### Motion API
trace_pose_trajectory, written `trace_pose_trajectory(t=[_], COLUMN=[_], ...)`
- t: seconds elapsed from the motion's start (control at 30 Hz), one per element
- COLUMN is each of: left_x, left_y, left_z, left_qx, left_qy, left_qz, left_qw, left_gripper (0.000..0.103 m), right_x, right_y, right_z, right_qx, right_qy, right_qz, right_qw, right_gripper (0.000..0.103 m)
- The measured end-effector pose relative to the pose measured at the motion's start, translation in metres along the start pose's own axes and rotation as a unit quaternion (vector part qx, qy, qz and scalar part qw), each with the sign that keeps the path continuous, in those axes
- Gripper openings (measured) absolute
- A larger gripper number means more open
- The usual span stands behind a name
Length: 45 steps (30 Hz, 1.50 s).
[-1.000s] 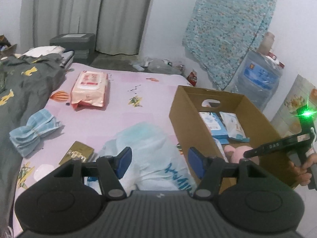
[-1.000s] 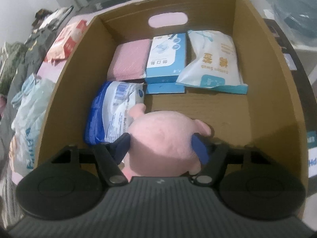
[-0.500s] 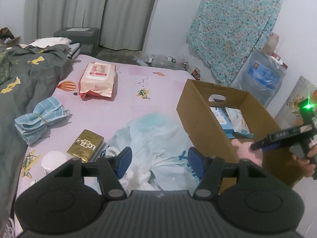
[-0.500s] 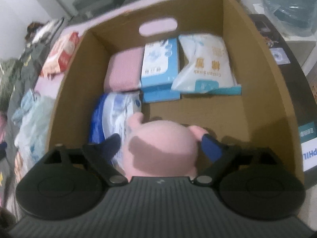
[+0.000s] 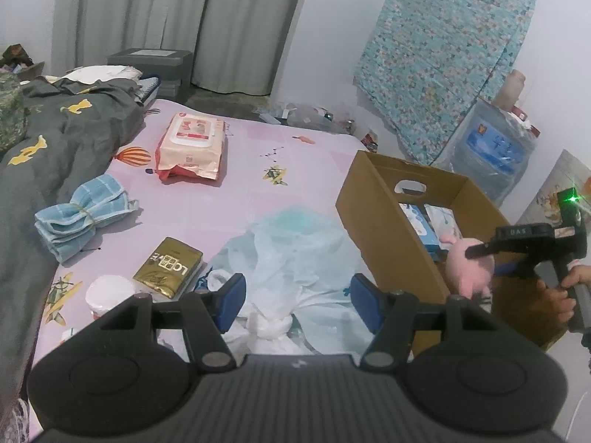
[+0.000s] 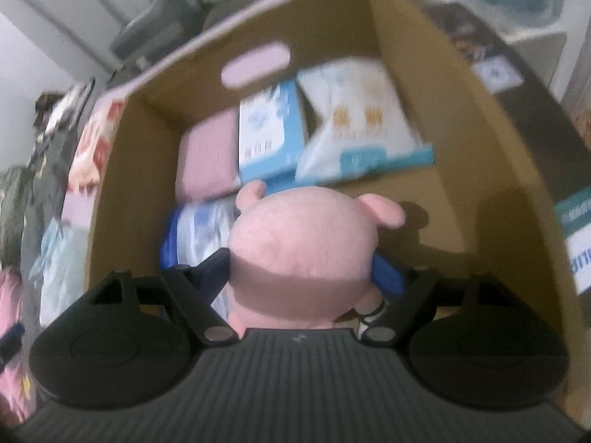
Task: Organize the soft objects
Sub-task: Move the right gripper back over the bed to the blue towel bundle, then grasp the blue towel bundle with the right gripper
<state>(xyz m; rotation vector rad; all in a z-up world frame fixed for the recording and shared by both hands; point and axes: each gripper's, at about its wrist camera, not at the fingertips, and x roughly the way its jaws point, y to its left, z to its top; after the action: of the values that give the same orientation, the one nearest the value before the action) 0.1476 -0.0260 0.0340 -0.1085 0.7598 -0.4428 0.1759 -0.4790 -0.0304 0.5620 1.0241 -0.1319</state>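
Observation:
In the right wrist view a pink plush pig (image 6: pixel 303 236) sits between the fingers of my right gripper (image 6: pixel 301 273), over the near end of the brown cardboard box (image 6: pixel 461 118). The jaws are closing and both blue pads touch the pig's sides. The left wrist view shows the pig (image 5: pixel 469 265) at the box's near corner, with a hand behind holding the right gripper (image 5: pixel 517 247). My left gripper (image 5: pixel 297 302) is open and empty above a knotted pale-blue plastic bag (image 5: pixel 295 247) on the pink bed sheet.
The box holds a pink pack (image 6: pixel 207 162), a blue carton (image 6: pixel 269 136), a white swab pack (image 6: pixel 362 125) and a blue-white pack (image 6: pixel 199 232). On the bed lie a wipes pack (image 5: pixel 192 146), a blue towel bundle (image 5: pixel 83 210), a gold pack (image 5: pixel 168 267) and a grey duvet (image 5: pixel 55 140).
The right jaws spread off the pig, then came back onto its sides, and the right view rolled. The left view drew back, so more of the bed shows.

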Motion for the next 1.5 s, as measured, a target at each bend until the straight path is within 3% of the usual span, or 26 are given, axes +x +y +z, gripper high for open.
trace_pose_trajectory(t=[0.2, 0.5, 0.67, 0.8, 1.0, 1.17, 1.27, 1.33, 1.5], left_x=[-0.001, -0.011, -0.022, -0.03, -0.026, 0.003, 0.026, 0.041, 0.074], left_y=[0.005, 0.019, 0.034, 0.05, 0.084, 0.113, 0.132, 0.144, 0.174], left_z=[-0.002, 0.002, 0.008, 0.013, 0.022, 0.033, 0.04, 0.043, 0.046], left_qx=[-0.001, 0.0, 0.016, 0.039, 0.068, 0.095, 0.104, 0.1, 0.063], left_qy=[0.003, -0.016, -0.037, -0.058, -0.064, -0.045, -0.029, -0.009, 0.047], left_qz=[0.006, 0.028, 0.061, 0.105, 0.166, 0.221, 0.241, 0.238, 0.233], left_qw=[1.0, 0.9995, 0.9973, 0.992, 0.9816, 0.9695, 0.9645, 0.966, 0.9693], left_gripper=[0.064, 0.068, 0.069, 0.071, 0.07, 0.069, 0.069, 0.069, 0.069], right_x=[0.029, -0.014, -0.046, -0.048, 0.0, 0.073, 0.125, 0.16, 0.235], right_y=[0.007, 0.015, 0.05, 0.102, 0.214, 0.32, 0.375, 0.398, 0.423], right_z=[-0.004, 0.004, 0.012, 0.018, 0.025, 0.021, 0.013, 0.007, -0.017], right_qx=[0.005, 0.012, -0.011, -0.046, -0.076, -0.085, -0.086, -0.069, -0.015], right_qy=[0.024, -0.012, -0.047, -0.043, 0.039, 0.14, 0.186, 0.218, 0.275], right_qz=[-0.01, 0.02, 0.066, 0.124, 0.228, 0.266, 0.249, 0.232, 0.203], right_qw=[1.0, 1.0, 0.997, 0.99, 0.97, 0.95, 0.947, 0.945, 0.94], right_gripper=[0.09, 0.09, 0.09, 0.09, 0.088, 0.082, 0.078, 0.077, 0.074])
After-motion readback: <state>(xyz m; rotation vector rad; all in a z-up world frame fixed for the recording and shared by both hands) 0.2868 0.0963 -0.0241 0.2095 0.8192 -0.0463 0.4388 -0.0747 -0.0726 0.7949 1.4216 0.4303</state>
